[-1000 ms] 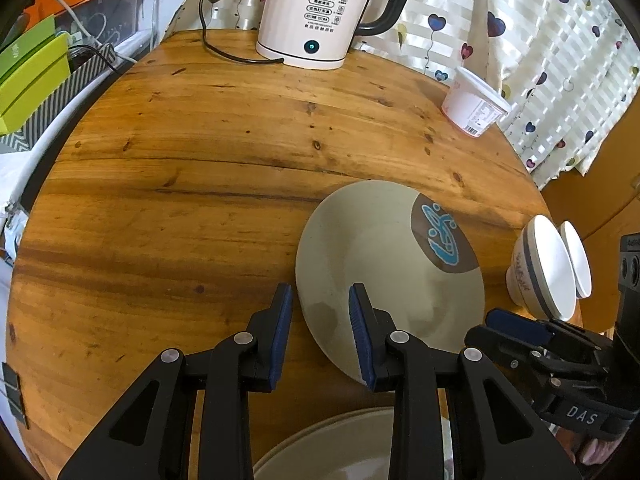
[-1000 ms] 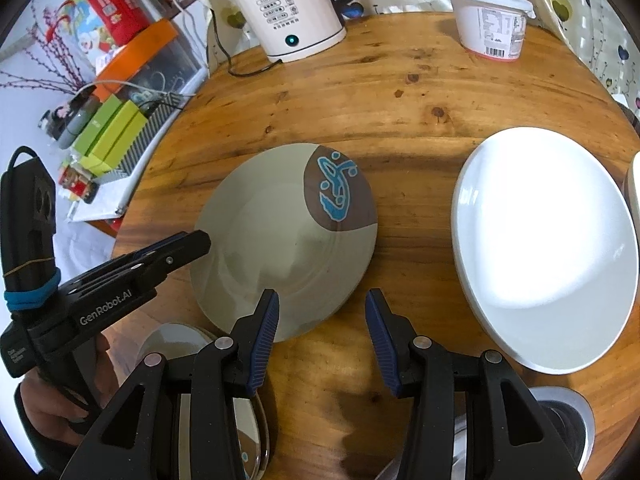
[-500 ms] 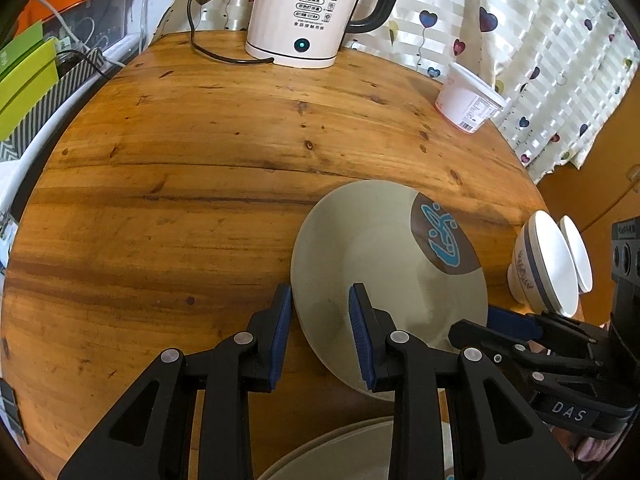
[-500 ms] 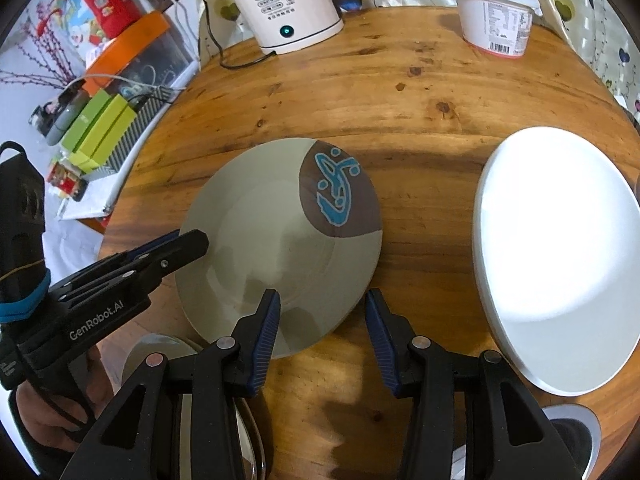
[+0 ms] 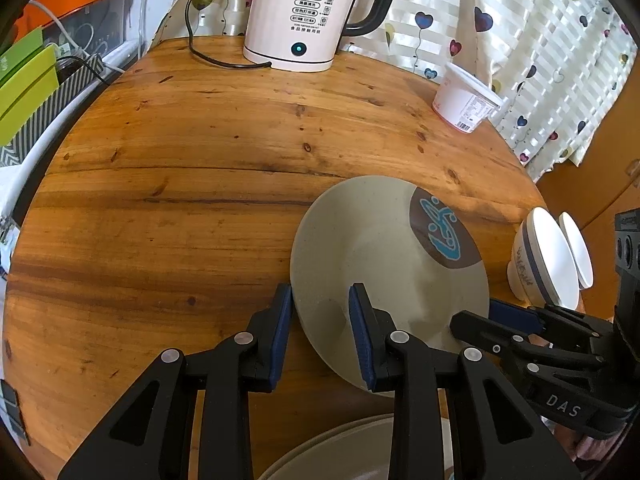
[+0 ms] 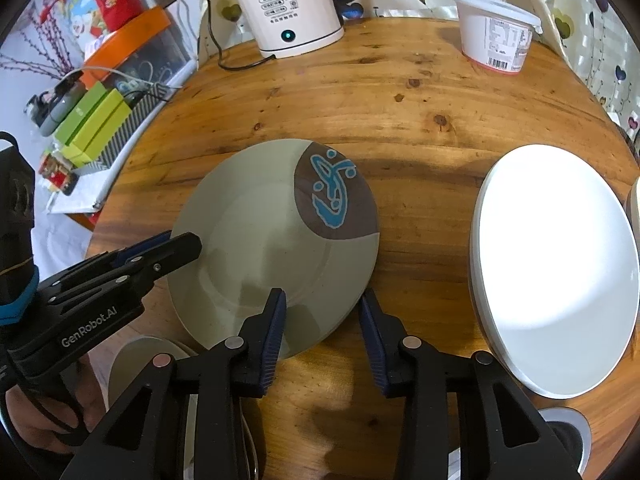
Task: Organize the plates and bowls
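Left gripper (image 5: 320, 326): fingers straddle the near-left rim of the grey plate (image 5: 384, 248), one outside the edge, one over the plate's face. From the right wrist view it looks clamped on the rim at about 8 o'clock.

Right gripper (image 6: 322, 320): jaws have just been closing, with the plate's rim at 5 o'clock between them. Whether the pads are biting yet, cannot tell.

The plate sits near the middle of the round wooden table (image 5: 200, 160), tipped up off the wood on the near side.

Risks, as I judge them:
- Uneven two-sided grip; glazed rim could slide out and drop.
- White plate (image 6: 556, 276) at 3 o'clock close enough to clip.
- Bowls (image 5: 548, 256) at the table's right edge, nudged off.
- Kettle (image 5: 308, 16) and tub (image 5: 464, 100), 12 to 1 o'clock, well apart.
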A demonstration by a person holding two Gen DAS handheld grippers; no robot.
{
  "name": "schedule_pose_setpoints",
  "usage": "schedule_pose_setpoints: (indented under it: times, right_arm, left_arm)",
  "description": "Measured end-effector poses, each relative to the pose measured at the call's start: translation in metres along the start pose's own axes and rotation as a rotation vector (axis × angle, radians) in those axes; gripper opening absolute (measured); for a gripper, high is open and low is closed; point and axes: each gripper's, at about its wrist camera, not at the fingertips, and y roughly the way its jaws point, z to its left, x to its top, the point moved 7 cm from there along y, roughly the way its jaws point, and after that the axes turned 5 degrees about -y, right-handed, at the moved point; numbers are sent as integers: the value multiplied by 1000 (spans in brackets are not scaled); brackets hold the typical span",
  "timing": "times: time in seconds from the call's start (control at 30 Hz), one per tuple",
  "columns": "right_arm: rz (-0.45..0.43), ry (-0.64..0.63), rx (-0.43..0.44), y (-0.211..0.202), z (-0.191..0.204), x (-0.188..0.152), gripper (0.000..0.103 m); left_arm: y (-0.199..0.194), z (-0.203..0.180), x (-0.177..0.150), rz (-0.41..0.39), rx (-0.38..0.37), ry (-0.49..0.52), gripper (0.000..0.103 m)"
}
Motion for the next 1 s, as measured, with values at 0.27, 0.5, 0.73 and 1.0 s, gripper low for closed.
schedule_pose_setpoints:
  times: [0.27,0.5,0.73,1.0]
  right_arm:
    - [-16,-8,2,-6,2,3,36]
    - [-27,-16,1,-9,4,6,36]
    - [-29,-22,3,-9,6,6,36]
    - [-37,-31,6,-12,10,7,36]
  left_arm:
    - [-6,0,1,-13,7,0,30]
    - [-10,3,1,-23,8,-8,30]
    - [-13,4,0,-31,5,-20,30]
    - [-20,6,0,-43,5,-27,30]
